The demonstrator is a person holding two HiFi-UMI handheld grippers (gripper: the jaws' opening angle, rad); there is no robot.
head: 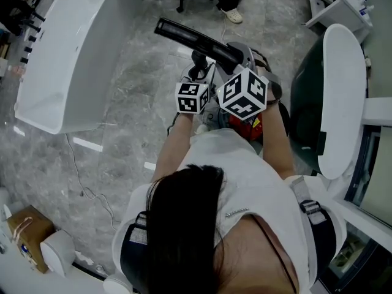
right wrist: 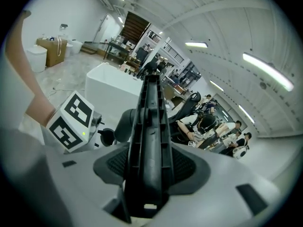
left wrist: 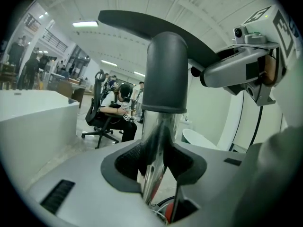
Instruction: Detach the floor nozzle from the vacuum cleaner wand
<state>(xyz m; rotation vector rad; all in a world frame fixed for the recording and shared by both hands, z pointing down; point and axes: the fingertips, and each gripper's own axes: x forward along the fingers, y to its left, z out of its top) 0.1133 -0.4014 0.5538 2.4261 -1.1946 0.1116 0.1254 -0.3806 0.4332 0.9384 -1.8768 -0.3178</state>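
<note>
— What does the left gripper hold?
— The shiny wand. Its jaws are clamped on it just below the dark collar.
— And the right gripper?
— It is clenched on the black floor nozzle, which runs straight ahead from its jaws, close beside the left gripper.

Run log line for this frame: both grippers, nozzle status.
left gripper: shut on wand | right gripper: shut on floor nozzle | floor nozzle: not yet detached from wand
</note>
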